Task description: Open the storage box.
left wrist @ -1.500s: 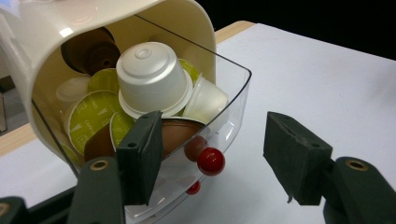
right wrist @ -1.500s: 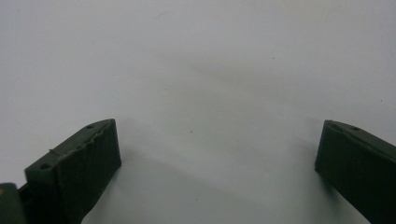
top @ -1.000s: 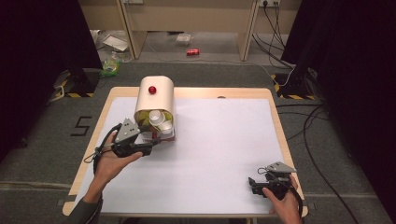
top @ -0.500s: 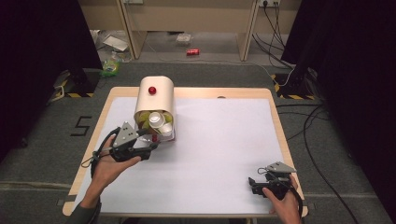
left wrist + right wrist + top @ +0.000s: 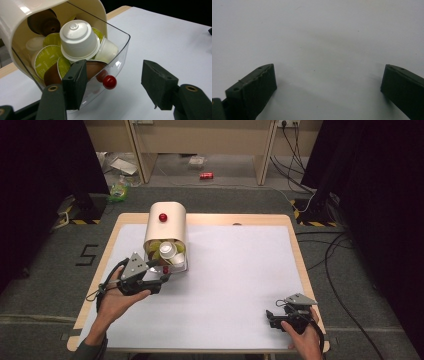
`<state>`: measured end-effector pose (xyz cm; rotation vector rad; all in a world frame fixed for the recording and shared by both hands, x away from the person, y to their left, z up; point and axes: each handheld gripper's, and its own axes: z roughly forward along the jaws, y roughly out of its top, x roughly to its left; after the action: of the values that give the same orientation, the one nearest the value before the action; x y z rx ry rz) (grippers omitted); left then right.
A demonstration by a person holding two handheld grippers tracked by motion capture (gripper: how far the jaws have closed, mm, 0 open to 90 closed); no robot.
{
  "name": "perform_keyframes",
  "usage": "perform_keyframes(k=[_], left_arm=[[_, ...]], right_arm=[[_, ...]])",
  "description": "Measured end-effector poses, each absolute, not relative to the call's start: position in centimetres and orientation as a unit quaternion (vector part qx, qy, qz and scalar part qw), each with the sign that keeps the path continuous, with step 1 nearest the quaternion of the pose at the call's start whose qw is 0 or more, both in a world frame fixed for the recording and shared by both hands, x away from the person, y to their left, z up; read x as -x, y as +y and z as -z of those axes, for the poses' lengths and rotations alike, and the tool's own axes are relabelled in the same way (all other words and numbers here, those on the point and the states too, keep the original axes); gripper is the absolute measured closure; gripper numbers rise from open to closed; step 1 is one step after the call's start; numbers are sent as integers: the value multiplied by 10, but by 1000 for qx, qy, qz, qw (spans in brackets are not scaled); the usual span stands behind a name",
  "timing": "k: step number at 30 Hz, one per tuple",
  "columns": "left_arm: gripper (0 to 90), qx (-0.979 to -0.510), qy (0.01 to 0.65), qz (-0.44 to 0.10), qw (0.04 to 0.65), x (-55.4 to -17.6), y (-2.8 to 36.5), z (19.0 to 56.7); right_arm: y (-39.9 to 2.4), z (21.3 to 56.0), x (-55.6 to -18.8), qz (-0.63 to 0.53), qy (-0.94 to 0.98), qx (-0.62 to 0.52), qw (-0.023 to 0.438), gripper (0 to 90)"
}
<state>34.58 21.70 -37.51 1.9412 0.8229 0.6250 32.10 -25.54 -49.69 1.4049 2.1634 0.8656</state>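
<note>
A cream capsule dispenser (image 5: 165,227) lies at the table's back left, its clear drawer (image 5: 119,47) pulled out and heaped with several coffee capsules, a white capsule (image 5: 78,40) on top. A small red knob (image 5: 109,82) sticks out of the drawer front. My left gripper (image 5: 115,75) is open, with the knob between its jaws and neither pad touching it. The left pad (image 5: 75,85) lies against the drawer's clear wall. In the high view the left gripper (image 5: 161,275) points at the drawer (image 5: 175,264). My right gripper (image 5: 272,316) rests open near the table's front right corner, with nothing between its jaws (image 5: 329,75).
White paper (image 5: 235,270) covers the wooden table (image 5: 295,235), bare across its middle and right. A second red knob (image 5: 162,217) sits on the dispenser's top. Beyond the table are floor litter, a red can (image 5: 206,175) and cables at the right.
The left gripper has drifted a little toward the table's near edge, still at the drawer front. The right gripper has kept still.
</note>
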Motion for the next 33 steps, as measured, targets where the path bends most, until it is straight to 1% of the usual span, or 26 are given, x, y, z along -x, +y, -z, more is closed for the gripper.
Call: perform_keyframes(k=[14, 33], left_arm=[[373, -790, 333, -246, 453, -342, 217, 376], [358, -793, 332, -252, 444, -337, 214, 376]], right_arm=[[-255, 497, -321, -311, 778, -505, 209, 4], [-255, 497, -321, -311, 778, -505, 209, 4]])
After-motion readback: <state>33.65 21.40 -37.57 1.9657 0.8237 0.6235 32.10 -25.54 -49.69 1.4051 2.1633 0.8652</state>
